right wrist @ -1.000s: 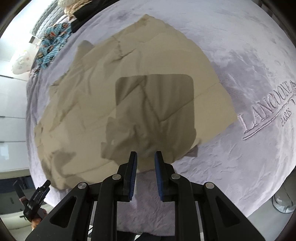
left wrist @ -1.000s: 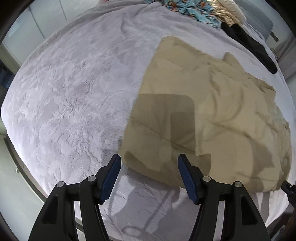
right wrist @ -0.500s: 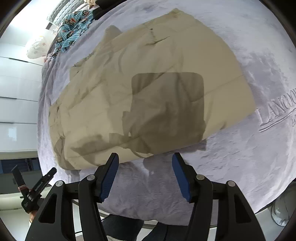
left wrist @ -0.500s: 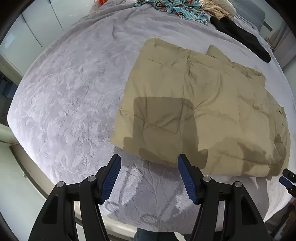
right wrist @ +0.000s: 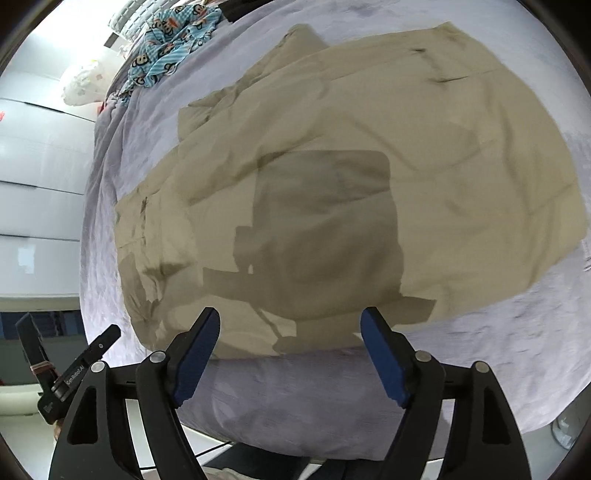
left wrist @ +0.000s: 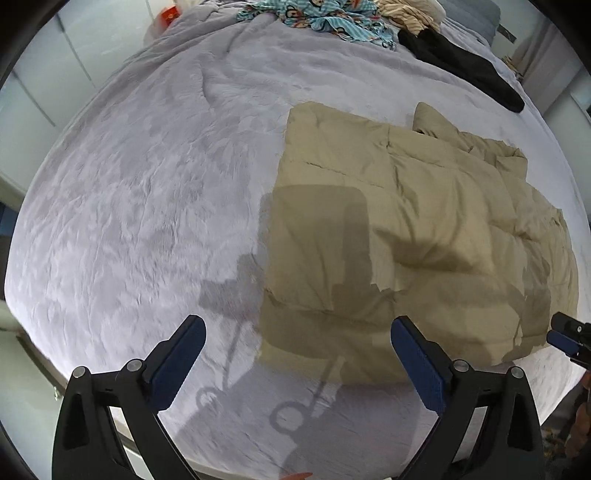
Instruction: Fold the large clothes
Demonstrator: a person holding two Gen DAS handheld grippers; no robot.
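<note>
A large tan padded garment (left wrist: pixel 406 236) lies folded flat on a grey plush bed cover (left wrist: pixel 147 184). It fills most of the right wrist view (right wrist: pixel 351 166). My left gripper (left wrist: pixel 295 354) is open and empty, hovering above the garment's near left corner. My right gripper (right wrist: pixel 290 347) is open and empty, just above the garment's near edge. The tips of my right gripper also show at the right edge of the left wrist view (left wrist: pixel 569 338), and my left gripper shows at the lower left of the right wrist view (right wrist: pixel 70 369).
A blue patterned garment (left wrist: pixel 325 18), a striped item (left wrist: pixel 406 11) and a black garment (left wrist: pixel 465 70) lie at the bed's far end. White wardrobes (right wrist: pixel 33 166) stand to one side. The bed's near edge (right wrist: pixel 295 424) is just below my grippers.
My right gripper opened from nearly shut to wide. My left gripper opened wider. Both first pulled back from the garment, then moved closer over its near edge.
</note>
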